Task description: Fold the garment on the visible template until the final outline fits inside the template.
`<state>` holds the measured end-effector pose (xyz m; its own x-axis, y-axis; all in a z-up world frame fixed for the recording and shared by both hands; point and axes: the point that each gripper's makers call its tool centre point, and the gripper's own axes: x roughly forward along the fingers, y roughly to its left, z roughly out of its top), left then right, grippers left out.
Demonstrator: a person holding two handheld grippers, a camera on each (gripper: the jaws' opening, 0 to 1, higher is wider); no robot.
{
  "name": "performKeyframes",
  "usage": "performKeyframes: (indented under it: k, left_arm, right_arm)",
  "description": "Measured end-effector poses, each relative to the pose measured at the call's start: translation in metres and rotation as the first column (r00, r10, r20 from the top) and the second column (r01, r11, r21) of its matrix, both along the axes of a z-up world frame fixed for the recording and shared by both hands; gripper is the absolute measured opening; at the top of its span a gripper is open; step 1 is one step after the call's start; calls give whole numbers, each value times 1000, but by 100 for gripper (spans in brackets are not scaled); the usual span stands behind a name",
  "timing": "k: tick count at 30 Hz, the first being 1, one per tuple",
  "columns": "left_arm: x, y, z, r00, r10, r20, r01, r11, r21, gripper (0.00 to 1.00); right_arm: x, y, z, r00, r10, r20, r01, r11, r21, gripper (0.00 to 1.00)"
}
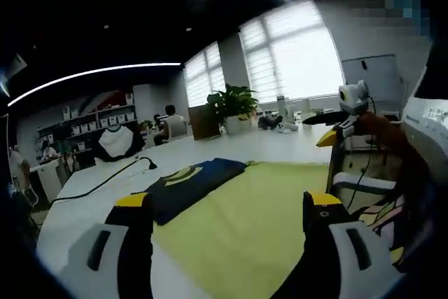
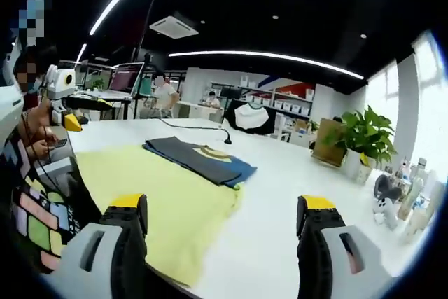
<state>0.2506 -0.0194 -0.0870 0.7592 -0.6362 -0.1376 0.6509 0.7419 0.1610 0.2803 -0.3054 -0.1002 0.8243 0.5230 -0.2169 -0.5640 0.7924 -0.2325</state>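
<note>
the white counter (image 1: 231,146) extends ahead of both sets of jaws and carries all task items. in the right gripper view the counter (image 2: 294,173) runs past the right jaw toward the far wall.

a yellow template (image 1: 259,208) lies flat on the counter, starting between the left gripper's jaws and reaching forward and right of them. in the right gripper view the yellow template (image 2: 154,194) lies ahead of the left jaw, its near edge passing under that jaw.

the dark blue garment (image 1: 185,183) with a yellow emblem lies folded, ahead of and just beyond the left jaw in the left gripper view, partly on the template's far left edge and partly on bare counter. in the right gripper view the garment (image 2: 199,159) lies beyond the template's far edge, ahead and between the jaws.

a potted plant (image 1: 234,106) stands at the far counter edge; in the right gripper view the potted plant (image 2: 357,141) stands beyond the right jaw. a black cable (image 1: 105,180) trails across the counter left of the garment.

the left gripper (image 1: 227,204) has its jaws spread apart, holding nothing. the right gripper (image 2: 222,204) likewise has its jaws spread wide and empty, raised above the counter.
</note>
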Motion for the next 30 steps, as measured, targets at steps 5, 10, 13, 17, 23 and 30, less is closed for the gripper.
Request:
performKeyframes:
  k: [5, 10, 13, 17, 23, 30]
  left_arm:
    - [-7, 6, -27, 998, 0, -69, 2, 1000, 31, 87]
    - [-14, 10, -50, 992, -8, -127, 16, 998, 56, 77]
    - [-20, 13, -63, 985, -10, -170, 22, 997, 69, 75]
    - [-29, 14, -65, 983, -29, -184, 42, 997, 69, 64]
    - [-35, 14, -72, 974, -49, -223, 63, 996, 56, 53]
    - [-42, 13, -83, 967, -73, -243, 98, 991, 91, 41]
  right_arm:
    - [-11, -3, -15, 998, 26, -59, -28, 999, -32, 86]
    - [-20, -3, -33, 994, 48, -102, -56, 996, -73, 79]
    - [-24, -3, -44, 989, 68, -129, -81, 992, -95, 76]
    - [-33, 0, -53, 980, 113, -161, -129, 987, -95, 62]
    - [-40, 5, -63, 969, 154, -192, -180, 976, -123, 53]
    - [-45, 9, -70, 960, 184, -212, -213, 969, -123, 39]
